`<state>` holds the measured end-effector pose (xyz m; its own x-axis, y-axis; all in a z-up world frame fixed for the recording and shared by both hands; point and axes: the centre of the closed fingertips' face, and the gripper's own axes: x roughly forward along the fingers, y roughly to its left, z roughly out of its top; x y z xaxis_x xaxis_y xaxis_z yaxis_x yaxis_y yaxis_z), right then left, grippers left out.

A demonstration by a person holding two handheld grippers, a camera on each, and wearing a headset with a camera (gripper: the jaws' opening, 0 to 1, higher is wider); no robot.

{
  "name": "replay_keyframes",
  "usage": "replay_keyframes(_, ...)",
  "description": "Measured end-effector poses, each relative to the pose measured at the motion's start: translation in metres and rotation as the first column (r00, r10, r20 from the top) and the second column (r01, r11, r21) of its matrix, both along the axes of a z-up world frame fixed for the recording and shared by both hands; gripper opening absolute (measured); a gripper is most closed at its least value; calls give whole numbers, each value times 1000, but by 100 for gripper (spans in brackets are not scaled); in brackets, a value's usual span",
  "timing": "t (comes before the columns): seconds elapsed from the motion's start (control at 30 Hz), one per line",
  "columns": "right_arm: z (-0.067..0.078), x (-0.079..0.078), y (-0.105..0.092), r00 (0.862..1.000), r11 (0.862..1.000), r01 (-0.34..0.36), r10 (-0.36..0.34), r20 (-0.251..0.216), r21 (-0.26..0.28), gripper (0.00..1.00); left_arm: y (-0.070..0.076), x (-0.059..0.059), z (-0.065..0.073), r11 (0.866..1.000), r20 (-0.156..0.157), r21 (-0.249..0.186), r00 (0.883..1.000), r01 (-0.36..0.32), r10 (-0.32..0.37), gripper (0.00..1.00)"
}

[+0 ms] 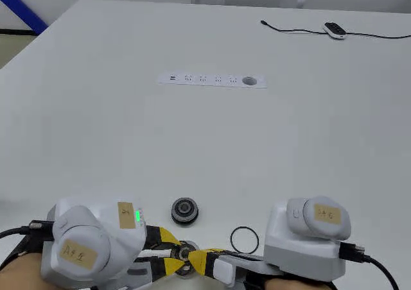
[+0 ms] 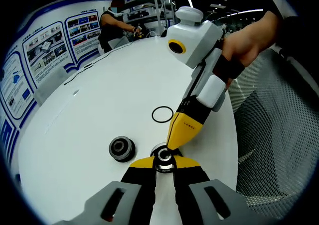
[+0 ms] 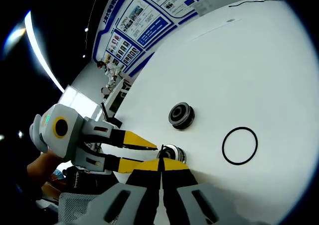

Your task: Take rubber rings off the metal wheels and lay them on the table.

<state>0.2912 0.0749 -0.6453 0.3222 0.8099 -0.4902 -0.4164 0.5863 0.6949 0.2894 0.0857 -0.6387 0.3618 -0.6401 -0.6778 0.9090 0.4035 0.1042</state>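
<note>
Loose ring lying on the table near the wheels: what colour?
The rubber ring is plain black. It shows best in the right gripper view.

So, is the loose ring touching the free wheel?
Apart. The head view shows bare table between the ring and the free wheel; the right gripper view shows the gap too.

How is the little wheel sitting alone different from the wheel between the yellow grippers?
The dark-rimmed metal wheel stands alone, untouched; the silvery metal wheel sits between the left gripper's yellow jaws. The lone wheel's rim looks black; the gripped wheel's rim looks shiny and bare. Both are small, round and on the white table.
</note>
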Motion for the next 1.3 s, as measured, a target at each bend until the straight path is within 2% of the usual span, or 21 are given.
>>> replay_keyframes(0.3, 11, -4, 7, 1000, 999, -15, 14, 7, 41, 1, 17, 0, 3, 998, 14, 0, 998, -63, 63, 17)
replay_keyframes(0.47, 23, 5, 1, 999, 995, 40, -42, 22, 89, 1, 19, 1, 7, 996, 20, -16, 996, -85, 85, 18)
replay_keyframes(0.63, 27, 16, -16, 994, 990, 107, -110, 26, 96, 1, 13, 5, 9, 997, 28, -17, 997, -75, 75, 18)
replay_keyframes(0.87, 20, 28, -48, 974, 971, 225, -226, 2, 84, 1, -5, 10, 7, 999, 25, -18, 999, -31, 32, 18)
replay_keyframes(1.0, 17, 35, -65, 958, 954, 286, -286, -15, 86, 2, -12, 11, 3, 1000, 18, -16, 1000, -10, 11, 18)
replay_keyframes(1.2, 14, 43, -83, 937, 933, 349, -348, -31, 84, 2, -11, 12, 1, 1000, 10, -14, 1000, -8, 8, 18)
replay_keyframes(1.3, 7, 43, -88, 929, 927, 370, -367, -50, 67, 2, -8, 13, 0, 1000, 10, -13, 1000, -14, 14, 18)
